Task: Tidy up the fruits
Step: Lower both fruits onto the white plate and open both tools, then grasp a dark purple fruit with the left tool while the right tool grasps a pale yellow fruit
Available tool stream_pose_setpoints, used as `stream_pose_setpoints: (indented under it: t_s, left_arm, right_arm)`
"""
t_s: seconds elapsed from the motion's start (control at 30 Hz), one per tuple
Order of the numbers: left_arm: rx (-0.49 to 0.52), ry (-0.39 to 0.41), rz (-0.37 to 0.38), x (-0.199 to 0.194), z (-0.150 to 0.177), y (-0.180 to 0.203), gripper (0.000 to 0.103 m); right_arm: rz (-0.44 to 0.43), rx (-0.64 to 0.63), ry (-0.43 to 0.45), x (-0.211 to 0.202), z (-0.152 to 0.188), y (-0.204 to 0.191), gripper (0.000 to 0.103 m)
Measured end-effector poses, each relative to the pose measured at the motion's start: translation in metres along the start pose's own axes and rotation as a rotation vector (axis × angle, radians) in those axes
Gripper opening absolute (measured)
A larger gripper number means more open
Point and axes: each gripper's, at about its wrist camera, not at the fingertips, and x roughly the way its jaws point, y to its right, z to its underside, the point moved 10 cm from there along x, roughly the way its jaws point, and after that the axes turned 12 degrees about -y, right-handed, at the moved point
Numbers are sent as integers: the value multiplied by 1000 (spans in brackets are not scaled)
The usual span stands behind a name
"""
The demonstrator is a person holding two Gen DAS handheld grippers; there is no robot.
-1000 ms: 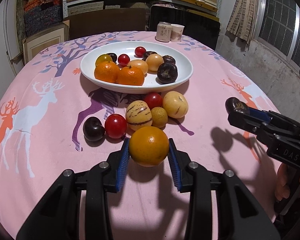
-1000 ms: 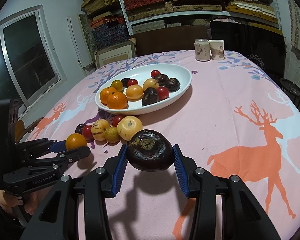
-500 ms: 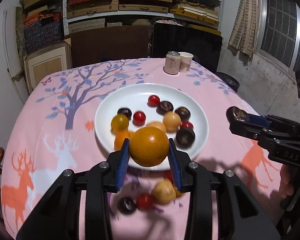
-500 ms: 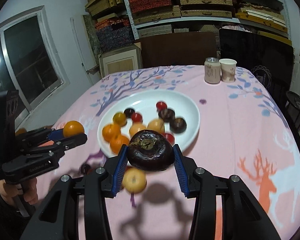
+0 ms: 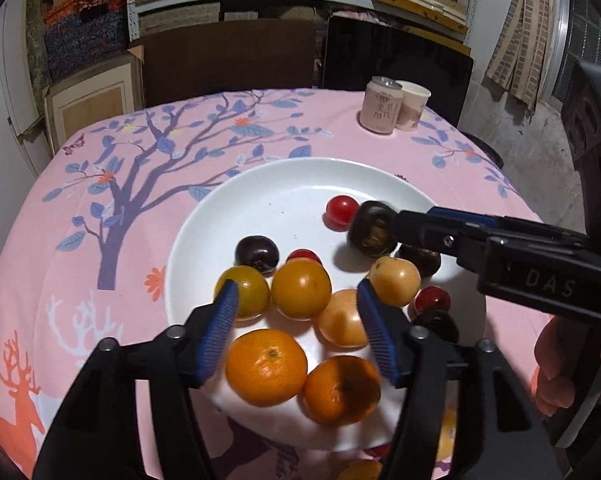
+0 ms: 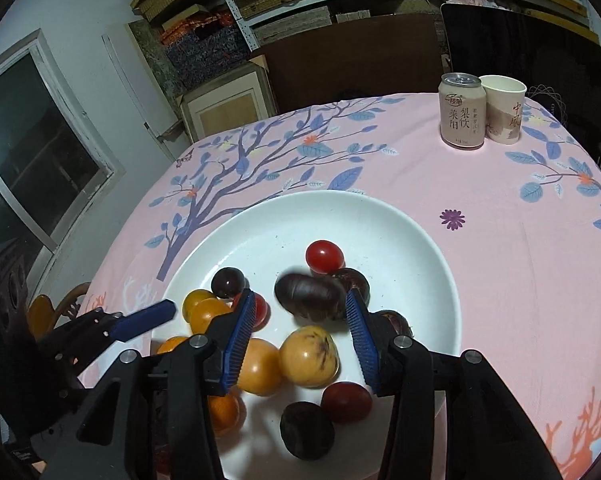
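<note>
A white plate [image 5: 300, 184] [image 6: 340, 216] on the pink tablecloth holds several fruits: oranges, yellow fruits, red tomatoes and dark fruits. My left gripper [image 5: 298, 332] is open above the plate; the orange fruit [image 5: 300, 289] lies free on the plate between its blue pads. My right gripper [image 6: 300, 336] is open over the plate; the dark round fruit [image 6: 309, 295] [image 5: 371, 229] is blurred and loose between its fingers. In the left wrist view the right gripper's fingertip sits by that dark fruit.
A drink can [image 6: 461, 110] and a paper cup [image 6: 504, 109] stand at the table's far right. A few fruits [image 5: 446, 436] lie on the cloth below the plate's near rim. Chairs and shelves stand behind the table.
Both grippers moved forward over the plate and opened. The orange fruit left the left gripper and lies on the plate. The dark fruit came out of the right gripper's grasp.
</note>
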Motion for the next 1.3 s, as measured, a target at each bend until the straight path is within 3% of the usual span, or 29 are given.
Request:
stream_pose_setpoints:
  t_s: [0.13, 0.23, 0.4, 0.57, 0.87, 0.93, 0.97, 1.03, 1.1, 1.3]
  left_arm:
    - [9, 34, 32, -31, 22, -1, 73]
    - [46, 40, 12, -50, 55, 0, 85]
    - [130, 11, -62, -57, 123, -4, 85]
    - [117, -49, -97, -40, 167, -17, 85]
    - [58, -70, -173, -21, 156, -44, 80]
    - [61, -69, -193, -18, 153, -46, 64]
    - [67, -72, -194, -15, 153, -44, 61]
    - [79, -59, -168, -15, 152, -42, 56]
    - [91, -58, -136, -14, 152, -37, 44]
    - [32, -56, -47, -14, 150, -43, 44]
  right_arm:
    - [16, -11, 22, -23, 26, -1, 51]
    - [5, 0, 48, -50, 63, -2, 54]
    - [-22, 16, 82, -70, 127, -8, 58]
    - [8, 29, 154, -72, 166, -8, 58]
    - [-2, 44, 144, -64, 177, -2, 58]
    - [-11, 55, 135, -63, 179, 0, 58]
    - [-19, 59, 128, -61, 179, 1, 58]
    - [-27, 60, 111, -57, 180, 1, 58]
    - [-29, 58, 96, -54, 181, 0, 58]
    - [-32, 67, 82, -50, 182, 0, 58]
